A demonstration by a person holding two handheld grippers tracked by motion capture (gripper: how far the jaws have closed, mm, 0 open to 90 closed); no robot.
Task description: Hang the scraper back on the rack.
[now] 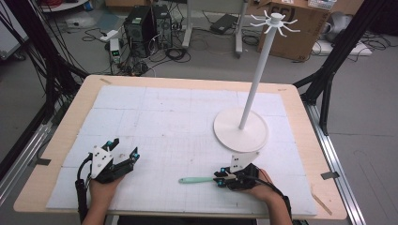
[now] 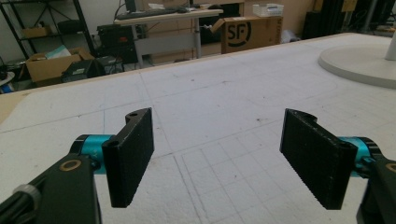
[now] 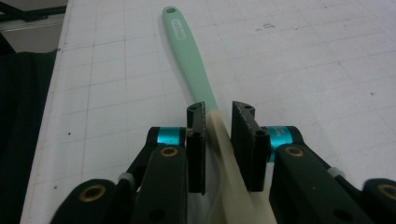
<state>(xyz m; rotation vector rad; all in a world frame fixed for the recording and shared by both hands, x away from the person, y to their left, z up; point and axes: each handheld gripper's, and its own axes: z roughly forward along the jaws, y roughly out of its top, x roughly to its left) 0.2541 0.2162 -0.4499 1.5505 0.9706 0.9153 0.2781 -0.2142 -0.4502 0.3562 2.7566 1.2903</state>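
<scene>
From my remote seat I look over a wooden table [image 1: 61, 140] topped with white gridded sheets [image 1: 159, 122]. Beyond it lies grey floor [image 1: 211, 61] strewn with cables [image 1: 173, 51], two dark computer towers [image 1: 148, 23], cardboard boxes [image 1: 300, 28] and a desk [image 2: 159, 16]. Black frame struts [image 1: 338, 56] flank both sides.

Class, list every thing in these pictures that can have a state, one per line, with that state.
Left tool: open, nothing between its jaws.
Right tool: shut on the utensil's cream end.
Mint-handled utensil: lying flat on the mat, gripped.
White hook stand: upright, its hooks bare.
</scene>
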